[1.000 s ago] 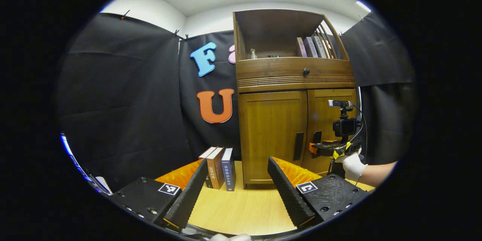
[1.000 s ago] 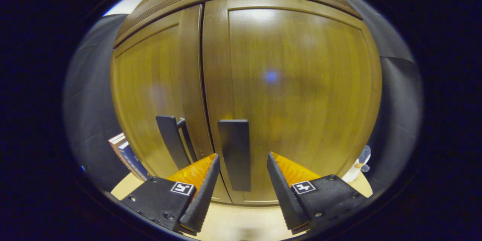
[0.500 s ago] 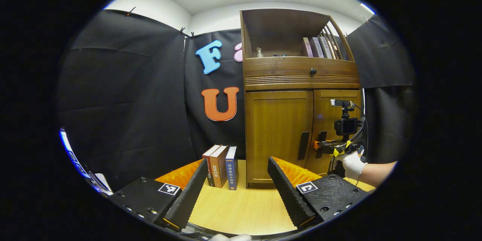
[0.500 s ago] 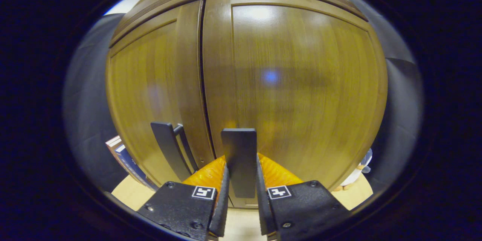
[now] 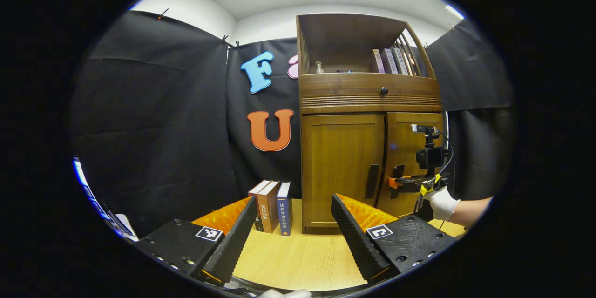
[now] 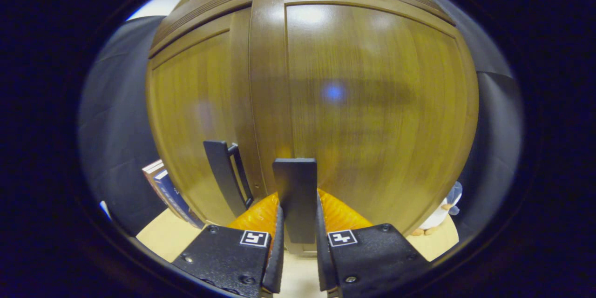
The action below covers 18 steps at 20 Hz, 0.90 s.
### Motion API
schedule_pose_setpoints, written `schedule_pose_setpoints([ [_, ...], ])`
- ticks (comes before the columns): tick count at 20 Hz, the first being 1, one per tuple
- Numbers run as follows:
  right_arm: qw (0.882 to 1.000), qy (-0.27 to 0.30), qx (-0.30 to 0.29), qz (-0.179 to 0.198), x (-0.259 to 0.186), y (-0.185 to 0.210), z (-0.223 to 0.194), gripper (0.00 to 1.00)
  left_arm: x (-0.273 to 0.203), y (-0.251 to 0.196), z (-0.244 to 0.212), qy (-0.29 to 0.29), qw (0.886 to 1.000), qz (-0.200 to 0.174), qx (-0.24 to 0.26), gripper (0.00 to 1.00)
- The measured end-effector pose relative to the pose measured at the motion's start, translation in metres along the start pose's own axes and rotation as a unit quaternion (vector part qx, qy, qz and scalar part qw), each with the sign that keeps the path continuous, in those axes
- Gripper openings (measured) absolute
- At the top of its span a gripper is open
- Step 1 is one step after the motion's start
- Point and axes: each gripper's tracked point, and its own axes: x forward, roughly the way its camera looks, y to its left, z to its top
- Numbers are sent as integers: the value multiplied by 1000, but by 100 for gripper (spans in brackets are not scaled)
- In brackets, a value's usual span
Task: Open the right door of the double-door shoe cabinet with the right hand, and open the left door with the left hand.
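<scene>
A wooden shoe cabinet (image 5: pixel 368 149) stands on a pale wood table (image 5: pixel 298 260) beside upright books (image 5: pixel 272 207), black cloth walls behind. The right claw (image 6: pixel 298 237) clamps the right door's handle (image 6: pixel 294 195); the left claw (image 5: pixel 293 230) hangs open, well apart from the left door (image 5: pixel 342 167).

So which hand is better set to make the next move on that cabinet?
The right. Its claw is already clamped on the right door's handle, ready to pull. The left claw hangs open over the table, well short of the left door's handle.
</scene>
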Motion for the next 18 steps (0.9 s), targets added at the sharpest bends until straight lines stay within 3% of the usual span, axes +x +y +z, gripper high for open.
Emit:
schedule_pose_setpoints([
  [9,999,0,-23,46,-62,-10,-19,33,-11,-7,-4,3,1000,-8,6,96],
  [18,999,-5,-26,36,-147,-61,-42,33,-7,-58,-4,4,997,-70,11,96],
])
